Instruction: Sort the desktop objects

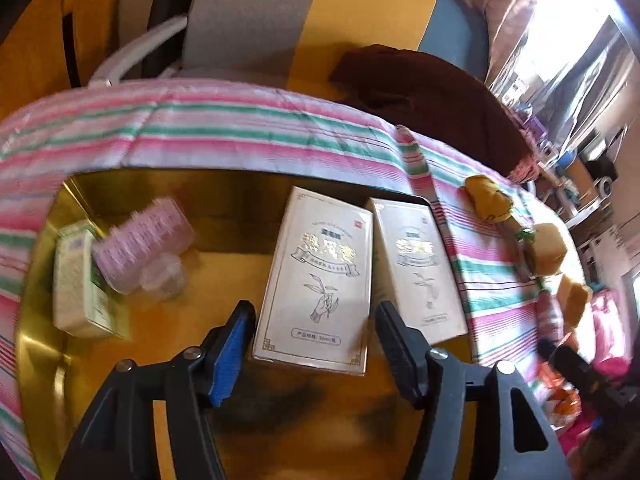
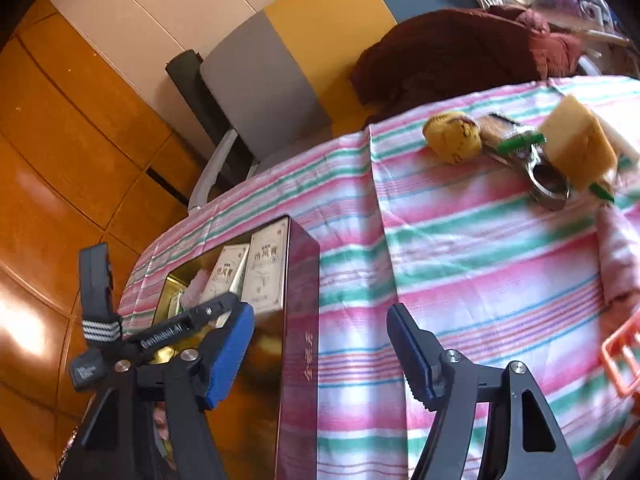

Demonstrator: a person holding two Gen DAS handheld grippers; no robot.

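Observation:
My left gripper (image 1: 314, 334) is open above a gold-lined tin box (image 1: 44, 344), its jaws on either side of the near end of a cream carton (image 1: 316, 280). A second cream carton (image 1: 418, 268), a pink hair roller (image 1: 146, 240), a small clear cup (image 1: 164, 278) and a green-white packet (image 1: 78, 280) also lie in the box. My right gripper (image 2: 320, 354) is open and empty over the box's dark red side (image 2: 300, 344) and the striped cloth. On the cloth lie a yellow rolled sock (image 2: 452, 136), a metal clip with green parts (image 2: 536, 164) and a yellow sponge (image 2: 576, 140).
The striped tablecloth (image 2: 480, 256) covers the table. An orange basket (image 2: 624, 360) shows at the right edge. A grey-yellow chair (image 2: 280, 80) with a dark red garment (image 2: 452, 56) stands behind the table. More yellow sponges (image 1: 550, 248) lie on the cloth at the right.

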